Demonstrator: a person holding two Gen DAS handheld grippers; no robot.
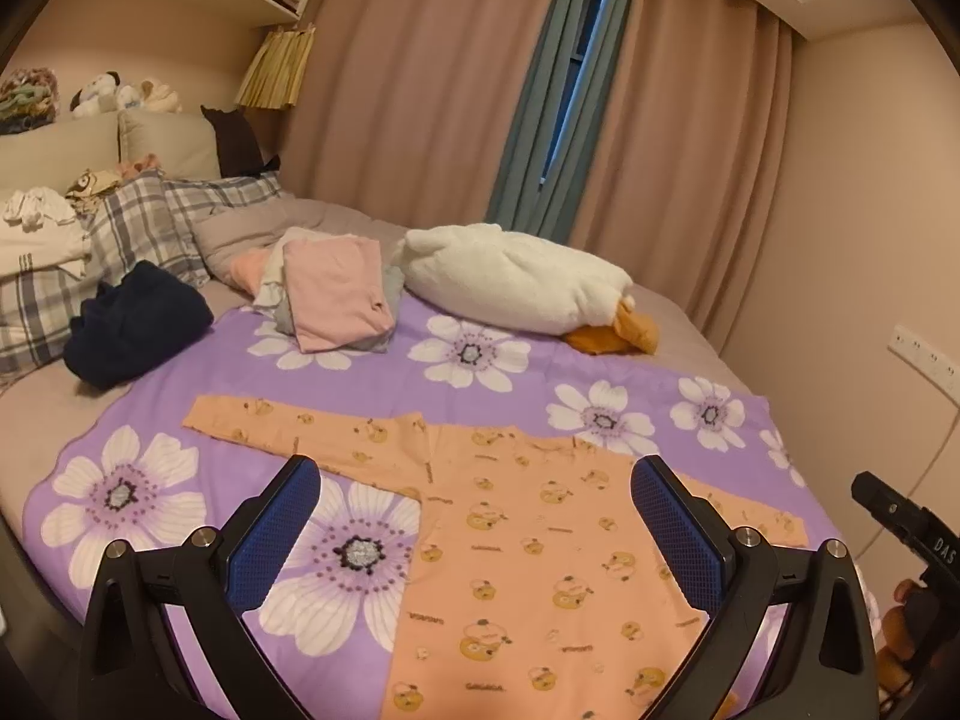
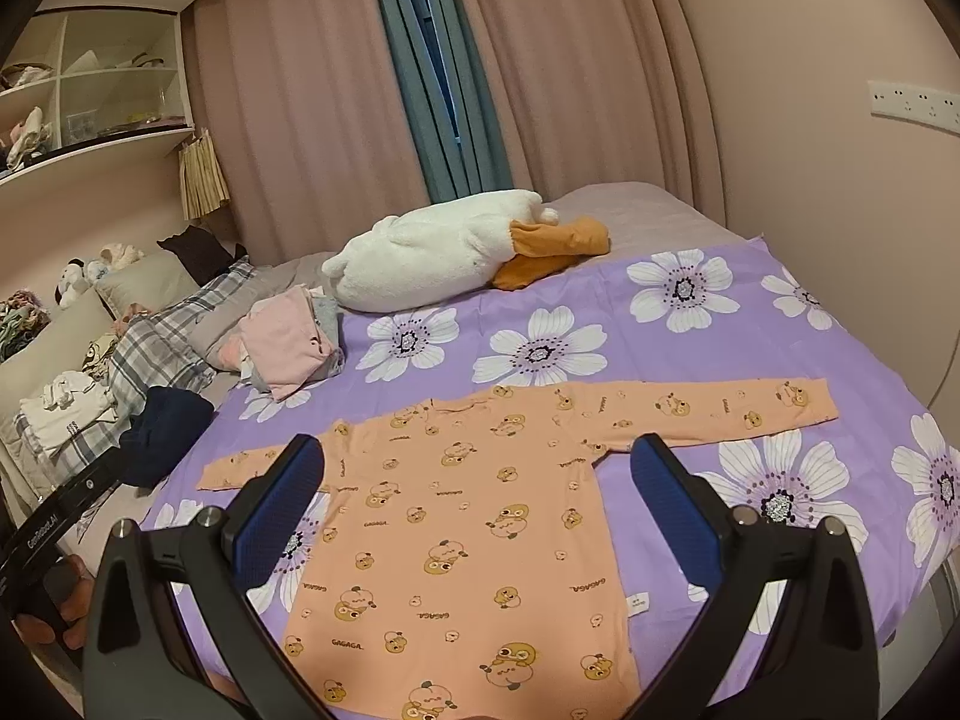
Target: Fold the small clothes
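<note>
The bed (image 2: 630, 204) carries a purple flowered sheet (image 2: 540, 354), and the orange long-sleeved top (image 2: 456, 516) lies flat on that sheet, front down or up I cannot tell, both sleeves stretched straight out to the sides. Beyond the top sit a white plush duck (image 2: 432, 258) and a stack of folded pink clothes (image 2: 294, 342); a dark blue garment (image 1: 135, 324) lies off the top's left sleeve. The left gripper (image 1: 477, 534) and right gripper (image 2: 477, 516) both hover above the top, fingers wide apart, holding nothing. A good first fold probably pinches each sleeve near its cuff and lays it across the body, keeping the cloth taut to avoid wrinkles.
</note>
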